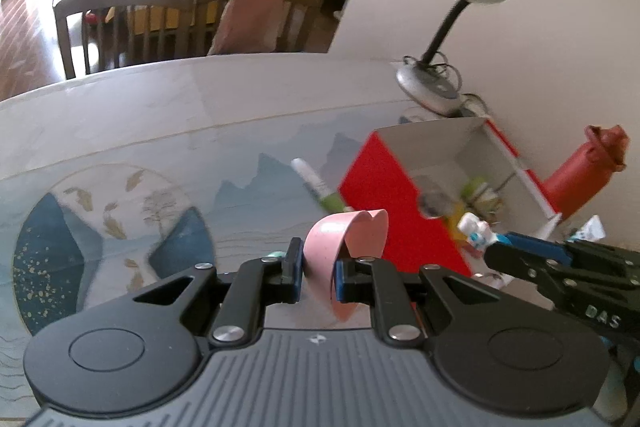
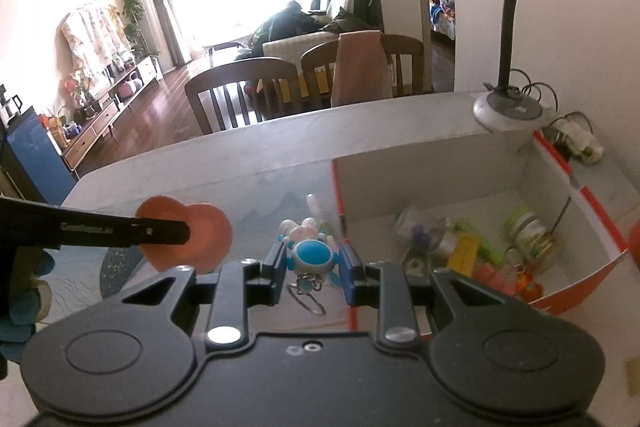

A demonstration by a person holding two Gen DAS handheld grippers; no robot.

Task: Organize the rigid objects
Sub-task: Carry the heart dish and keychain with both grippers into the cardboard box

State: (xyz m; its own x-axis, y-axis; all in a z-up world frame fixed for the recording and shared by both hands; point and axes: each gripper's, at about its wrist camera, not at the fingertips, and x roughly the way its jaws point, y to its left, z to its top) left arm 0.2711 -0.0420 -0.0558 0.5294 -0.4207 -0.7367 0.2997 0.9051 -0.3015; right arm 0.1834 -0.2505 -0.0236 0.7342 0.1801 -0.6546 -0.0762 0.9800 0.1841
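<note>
left gripper (image 1: 318, 269): jaws pinching a pink heart-shaped piece (image 1: 340, 243), held above the desk (image 1: 160, 115); from the right wrist view the same piece (image 2: 200, 237) looks orange-pink, clamped at the tip of the left gripper (image 2: 182, 231)
right gripper (image 2: 314, 263): jaws pinching a small blue-and-white figure keychain (image 2: 312, 253); its metal ring (image 2: 310, 297) hangs below the jaws
right gripper from left view (image 1: 496, 247): comes in from the right, tip with the keychain (image 1: 476, 231) just beside the near side of the box
box (image 1: 380, 187): red outside, white inside, open top, toward the right edge of the desk near the wall
box contents (image 2: 472, 247): small jar with a green label (image 2: 528, 229), yellow and green bits, a clear wrapped item; blurred, hard to name
marker (image 1: 316, 183): white with a green end, lying on the desk just left of the box
lamp (image 1: 456, 27): grey shade, black neck, round base at the far right corner of the desk behind the box
red bottle (image 1: 580, 175): right of the box, by the wall
desk mat (image 1: 120, 211): blue mountain and leaf print, under both grippers
chairs (image 2: 248, 91): wooden, beyond the far edge of the desk
</note>
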